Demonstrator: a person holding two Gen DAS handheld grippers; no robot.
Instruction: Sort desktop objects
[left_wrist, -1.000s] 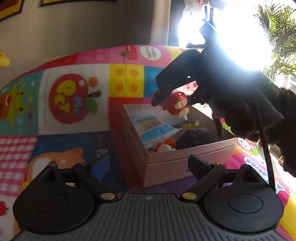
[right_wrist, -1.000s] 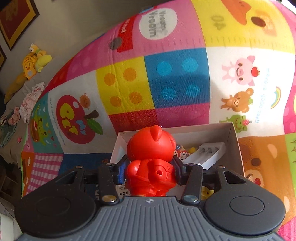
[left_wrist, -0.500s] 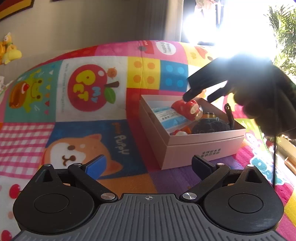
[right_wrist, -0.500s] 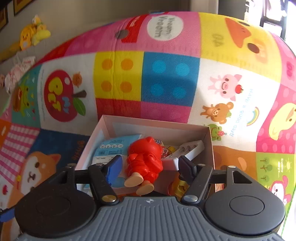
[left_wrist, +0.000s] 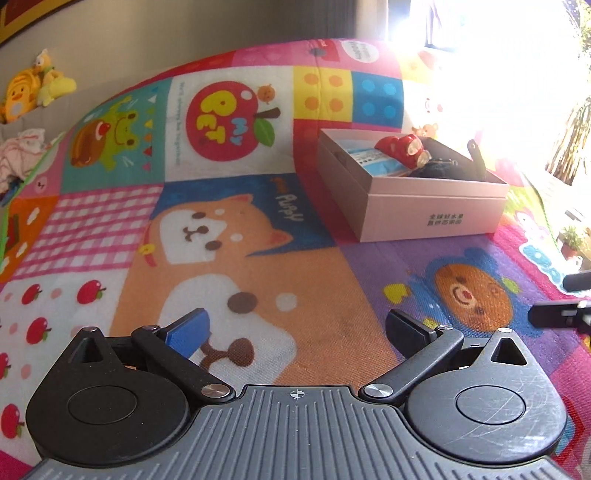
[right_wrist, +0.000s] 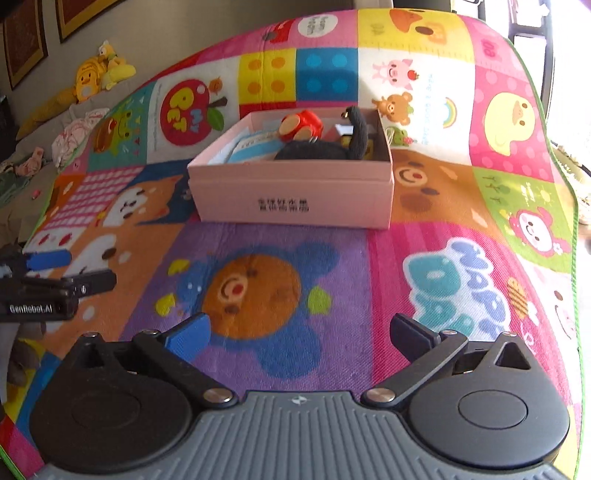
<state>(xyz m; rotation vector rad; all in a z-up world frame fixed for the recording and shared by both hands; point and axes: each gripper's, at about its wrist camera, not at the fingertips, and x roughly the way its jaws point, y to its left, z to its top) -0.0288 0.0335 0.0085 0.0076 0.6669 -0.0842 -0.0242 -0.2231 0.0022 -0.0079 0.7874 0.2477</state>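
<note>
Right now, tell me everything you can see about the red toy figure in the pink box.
The red toy figure looks like glossy plastic, with tan round foot soles turned toward the right wrist camera. It lies tipped over rather than standing, at the back of the open pink box, resting on a blue and white packet and against a dark fuzzy item. Its face cannot be seen. Neither tongs touch it.

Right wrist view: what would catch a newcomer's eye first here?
The bright cartoon play mat fills the view. On it, toward the far side, sits a pink box, with a red toy figure lying on top of the things inside. In the foreground the right gripper stands open and empty.
</note>
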